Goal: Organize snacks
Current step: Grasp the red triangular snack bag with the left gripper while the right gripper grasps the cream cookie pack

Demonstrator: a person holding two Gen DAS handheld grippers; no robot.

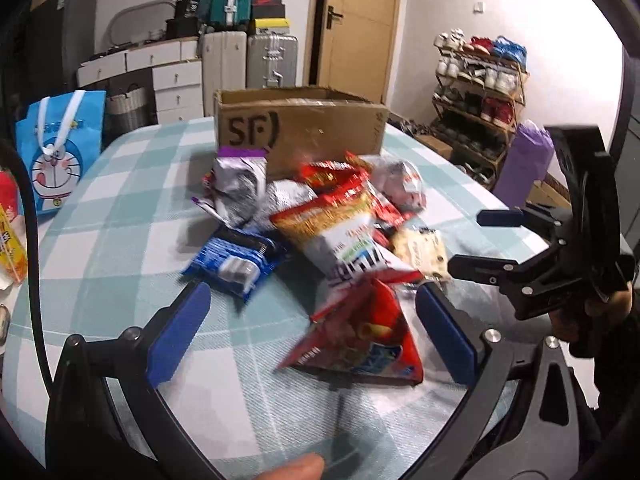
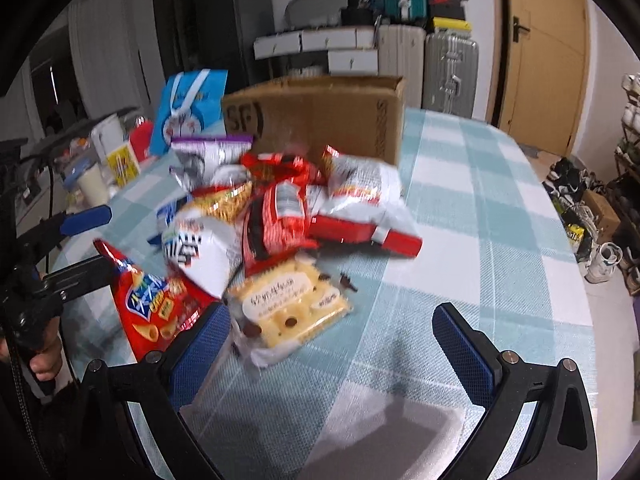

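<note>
A pile of snack packets (image 1: 332, 216) lies on the checked tablecloth in front of an open cardboard box (image 1: 304, 128) marked SF. My left gripper (image 1: 312, 332) is open, its jaws either side of a red snack bag (image 1: 360, 336) at the pile's near edge. A blue biscuit pack (image 1: 236, 264) lies to its left. My right gripper (image 2: 332, 340) is open and empty, just in front of a pale yellow cracker pack (image 2: 292, 308). The pile (image 2: 288, 208), the red bag (image 2: 152, 308) and the box (image 2: 320, 116) also show in the right wrist view.
A blue cartoon gift bag (image 1: 60, 148) stands at the table's left. Cups and small packs (image 2: 100, 160) sit on the left side. The checked tablecloth (image 2: 480, 220) stretches right of the pile. Suitcases, drawers and a shoe rack (image 1: 476, 92) stand beyond the table.
</note>
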